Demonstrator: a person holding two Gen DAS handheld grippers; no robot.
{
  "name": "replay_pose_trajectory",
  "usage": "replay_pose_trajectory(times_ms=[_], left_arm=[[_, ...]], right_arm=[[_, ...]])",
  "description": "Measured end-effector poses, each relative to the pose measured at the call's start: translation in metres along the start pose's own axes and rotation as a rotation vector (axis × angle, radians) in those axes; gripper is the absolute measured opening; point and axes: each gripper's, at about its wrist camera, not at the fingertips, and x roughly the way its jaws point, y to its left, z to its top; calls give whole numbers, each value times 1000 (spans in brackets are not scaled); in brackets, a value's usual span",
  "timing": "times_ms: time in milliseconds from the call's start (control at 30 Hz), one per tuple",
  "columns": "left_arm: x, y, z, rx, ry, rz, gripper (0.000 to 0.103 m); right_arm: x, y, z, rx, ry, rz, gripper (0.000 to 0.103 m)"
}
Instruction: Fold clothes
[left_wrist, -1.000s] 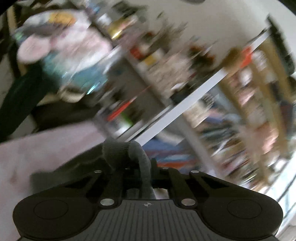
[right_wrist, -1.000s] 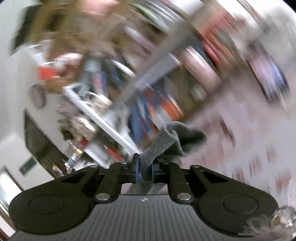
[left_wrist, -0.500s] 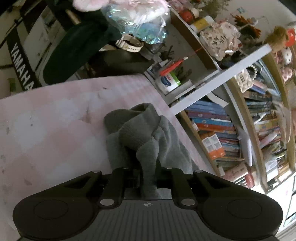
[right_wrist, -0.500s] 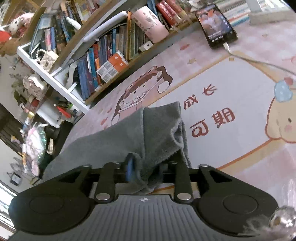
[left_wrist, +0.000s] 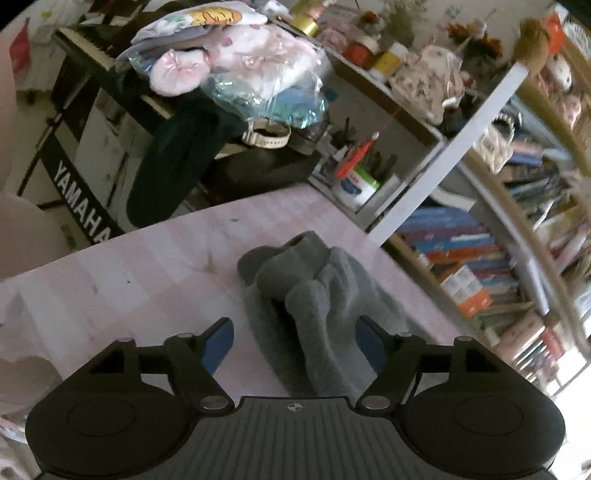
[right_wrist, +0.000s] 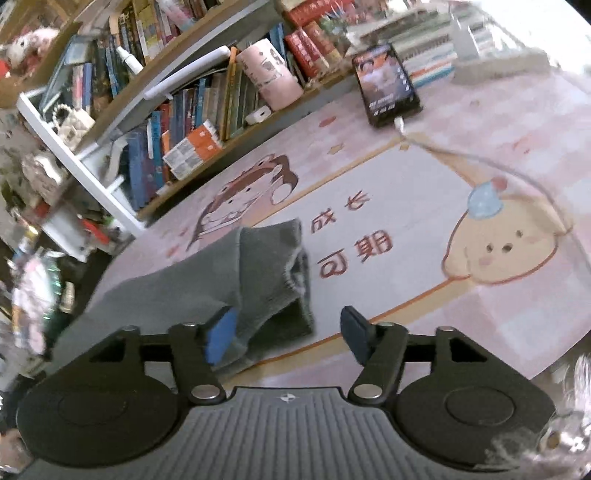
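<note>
A grey knit garment (left_wrist: 314, 302) lies bunched on the pink table mat (left_wrist: 147, 273). My left gripper (left_wrist: 295, 339) is open, its blue-padded fingers (left_wrist: 218, 341) standing either side of the cloth without pinching it. In the right wrist view the same grey garment (right_wrist: 236, 273) lies folded over on the cartoon-printed mat (right_wrist: 424, 229). My right gripper (right_wrist: 286, 334) is open; its left pad (right_wrist: 219, 338) touches the cloth edge, and the right finger is apart from it.
A bookshelf (right_wrist: 184, 110) full of books runs along the table's far edge. A phone (right_wrist: 386, 83) with a cable lies at the back right. A pink cup (right_wrist: 273, 79) lies on the shelf. A keyboard and piled bags (left_wrist: 229, 70) stand beyond the table.
Both grippers were shut on the grey garment and carried it down to the table. Both have now opened and let it go; the cloth rests on the mat.
</note>
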Motion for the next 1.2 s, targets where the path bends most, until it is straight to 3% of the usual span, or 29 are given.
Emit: replay_pose_trajectory(times_ms=[100,133,167,200,333,400,467,567,633,800,900,1100,1200], left_arm=[[9,1,-2,-10,-31,-9,70],[12,1,-2,-14,-37,-5,62],[18,0,-2,-23,-30,-9,53],[25,0,-2,-38,-20,-23,38],[45,-5,-3,-69,-3,-70,16],[48,-8,-1,-112,-11,-123,11],[44,-16,1,-138,-42,-188,10],[16,-39,10,-52,-104,-269,10],[0,-41,13,-18,-107,-286,10],[-3,5,-3,-109,-33,-171,10],[-4,24,-11,-178,-31,-192,10],[4,17,-10,-145,-30,-172,12],[4,18,-12,-144,-22,-144,21]], right_arm=[[6,2,-1,-20,1,-20,59],[10,5,-1,-38,-2,-20,54],[14,8,0,-54,-2,-21,42],[19,10,0,-59,0,-16,42],[44,7,8,-25,-5,40,21],[53,7,16,-17,-27,57,16],[54,12,28,-36,-89,49,13],[38,22,41,-75,-198,88,11],[31,26,41,-104,-205,98,11],[55,13,28,-114,-105,28,11],[68,4,24,-82,-86,32,11],[72,15,19,-138,-100,5,12],[69,15,18,-153,-110,-10,20]])
